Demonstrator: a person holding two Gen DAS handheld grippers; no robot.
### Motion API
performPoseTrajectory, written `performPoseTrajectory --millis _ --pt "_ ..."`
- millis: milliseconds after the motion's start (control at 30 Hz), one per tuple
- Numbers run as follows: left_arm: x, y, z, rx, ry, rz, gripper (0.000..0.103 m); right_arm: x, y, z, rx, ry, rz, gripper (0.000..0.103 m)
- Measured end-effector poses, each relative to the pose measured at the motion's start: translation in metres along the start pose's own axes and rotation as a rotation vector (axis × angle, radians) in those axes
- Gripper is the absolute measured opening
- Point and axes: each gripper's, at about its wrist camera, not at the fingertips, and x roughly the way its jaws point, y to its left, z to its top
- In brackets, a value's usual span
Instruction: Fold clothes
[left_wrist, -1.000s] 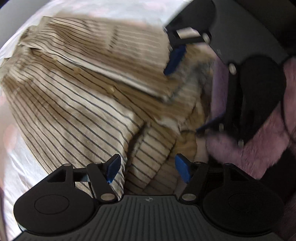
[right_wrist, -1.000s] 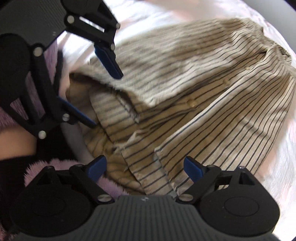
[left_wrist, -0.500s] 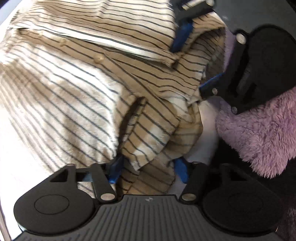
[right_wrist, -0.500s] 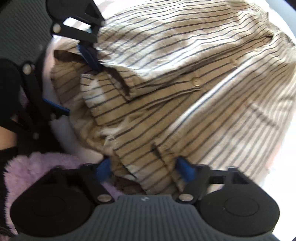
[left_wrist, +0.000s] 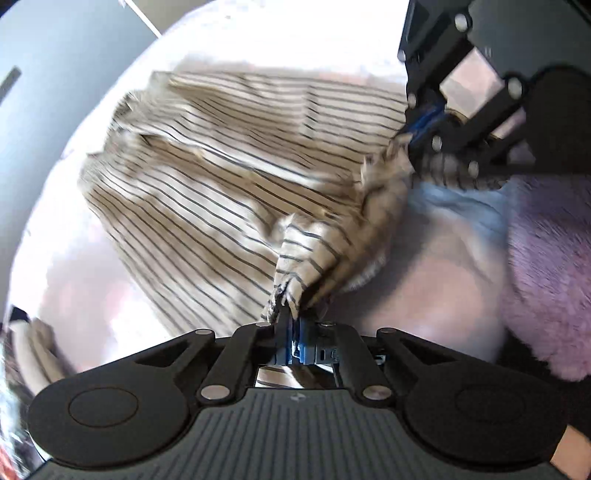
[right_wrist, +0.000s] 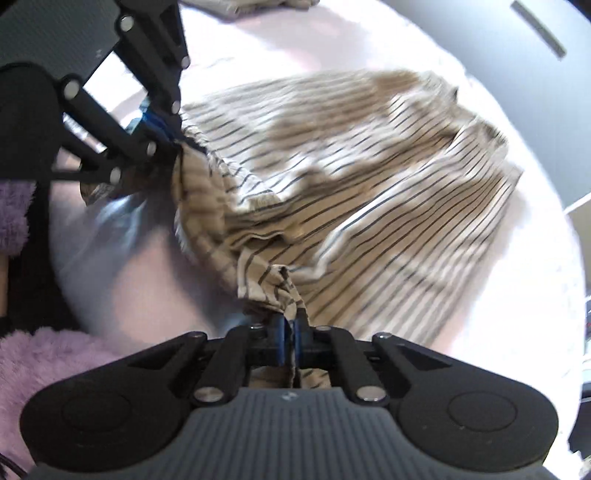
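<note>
Bed: a wide surface under a pale pink-white sheet (left_wrist: 85, 266) carried everything; sunlight washed out most of it in both views.

Shirt: a beige button-up shirt with thin dark stripes (left_wrist: 207, 192) lay spread over the sheet, its far part flat and its near edge drawn up off the bed into two bunched peaks. A long fold ran across it in the left wrist view. From the right wrist camera the same cloth (right_wrist: 388, 206) fanned away toward the far right, blurred in places.

Sleeve: a fluffy lilac fleece sleeve (left_wrist: 546, 266) stood at the right edge of the left wrist view, just beside the bed; more of the same fleece (right_wrist: 62, 369) showed at the lower left of the right wrist view.

Left gripper: the black hand-held left gripper (left_wrist: 291, 334) had its blue fingers (left_wrist: 283, 338) pressed together on a gathered corner of the shirt's near edge, the cloth rising from them in a tight twist. In the right wrist view it (right_wrist: 162, 127) appeared at upper left, pinching the hem there.

Right gripper: the black hand-held right gripper (right_wrist: 288, 338) likewise had its blue fingers (right_wrist: 281, 339) clamped on a pleated bit of the striped hem. In the left wrist view it (left_wrist: 421, 127) sat at upper right, cloth trailing from its tips.

Spacing: the two grippers held the same edge, well apart.
</note>
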Motion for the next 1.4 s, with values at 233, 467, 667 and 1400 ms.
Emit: performPoseTrajectory --millis 233,467,667,1400 --pt "-0.002 0.053 0.059 0.028 -0.017 0.064 0.002 -0.018 -0.064 0.040 -0.026 -0.049 -0.062 0.004" --pt "0.023 0.118 0.091 -0.006 -0.013 0.098 0.002 0.017 -0.131 0.091 -0.059 -0.058 -0.115 0.003" --pt "0.070 0.170 0.091 -0.062 0.001 0.080 0.001 0.075 -0.171 0.120 -0.063 -0.048 -0.099 0.003" --pt "0.112 0.268 0.060 -0.459 -0.124 0.155 0.040 0.146 -0.253 0.127 0.302 -0.118 -0.112 0.042"
